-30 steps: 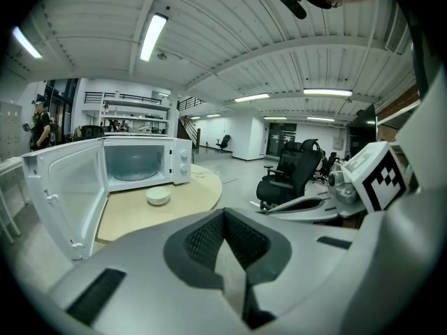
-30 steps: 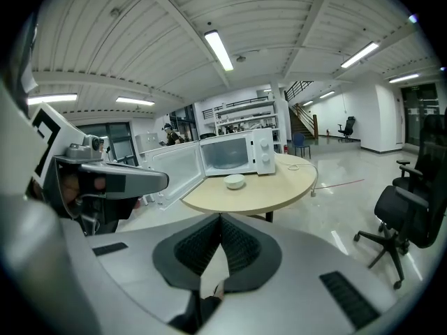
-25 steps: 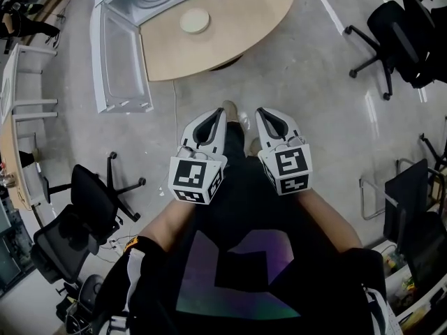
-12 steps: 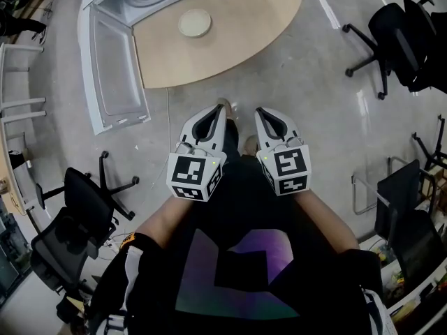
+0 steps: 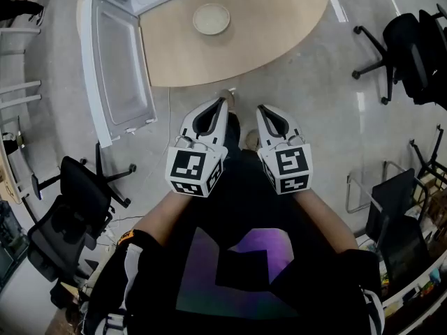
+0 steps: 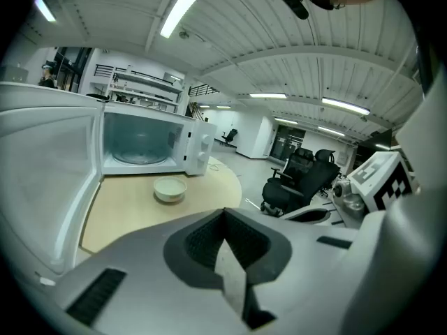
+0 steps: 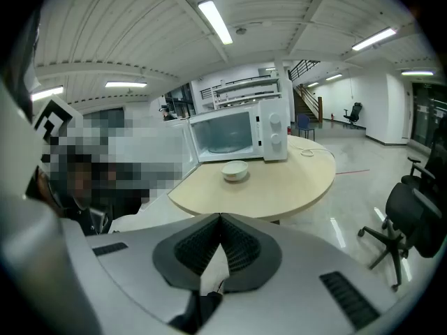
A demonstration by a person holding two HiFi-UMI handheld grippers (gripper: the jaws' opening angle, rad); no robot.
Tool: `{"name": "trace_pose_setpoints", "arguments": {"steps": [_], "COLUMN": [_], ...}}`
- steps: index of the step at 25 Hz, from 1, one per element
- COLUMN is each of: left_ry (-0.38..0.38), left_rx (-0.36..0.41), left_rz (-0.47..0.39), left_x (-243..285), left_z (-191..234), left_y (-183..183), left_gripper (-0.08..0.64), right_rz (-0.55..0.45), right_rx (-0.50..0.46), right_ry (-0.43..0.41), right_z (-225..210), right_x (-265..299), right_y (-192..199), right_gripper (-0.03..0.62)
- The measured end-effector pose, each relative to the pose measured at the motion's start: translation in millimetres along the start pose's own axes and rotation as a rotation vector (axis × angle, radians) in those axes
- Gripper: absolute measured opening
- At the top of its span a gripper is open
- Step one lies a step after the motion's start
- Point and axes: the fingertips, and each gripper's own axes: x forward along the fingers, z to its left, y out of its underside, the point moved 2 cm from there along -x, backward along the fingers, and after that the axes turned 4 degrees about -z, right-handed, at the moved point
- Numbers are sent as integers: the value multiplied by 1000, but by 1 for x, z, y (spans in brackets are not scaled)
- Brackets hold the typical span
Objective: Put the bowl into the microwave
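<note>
The round light-wood table (image 5: pixel 237 47) lay at 12 o'clock, with the white open-doored microwave (image 5: pixel 115 68) at 11. The left gripper (image 5: pixel 221 103) and right gripper (image 5: pixel 260 110) were pressed together, empty and well short of the table. Spread one before approaching the cream bowl (image 5: pixel 211 18), which sat on the tabletop.

We see a pale, wood-look table (image 5: pixel 279 40), matt and smooth, bearing a cream bowl (image 5: pixel 211 18) with a soft sheen, ceramic as far as we can tell. The microwave (image 6: pixel 194 145) wears a glossy white casing. The left gripper (image 5: pixel 221 103) and right gripper (image 5: pixel 259 110) show matt white plastic shells around dark ribbed pads (image 7: pixel 241 246). The grey floor (image 5: pixel 328 96) gleams, polished.
</note>
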Motion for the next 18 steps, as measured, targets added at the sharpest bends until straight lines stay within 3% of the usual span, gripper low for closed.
{"name": "trace_pose_setpoints", "arguments": {"steps": [18], "left_ry": [-27], "left_rx": [-79], "left_rz": [-50], "left_x": [60], "left_z": [77], "left_y": [-53], "left_gripper": [46], "right_rz": [69], "right_rx": [-69], "right_ry": [26], "right_z": [-38], "right_x": [68], "right_y": [-56], "right_gripper": [15]}}
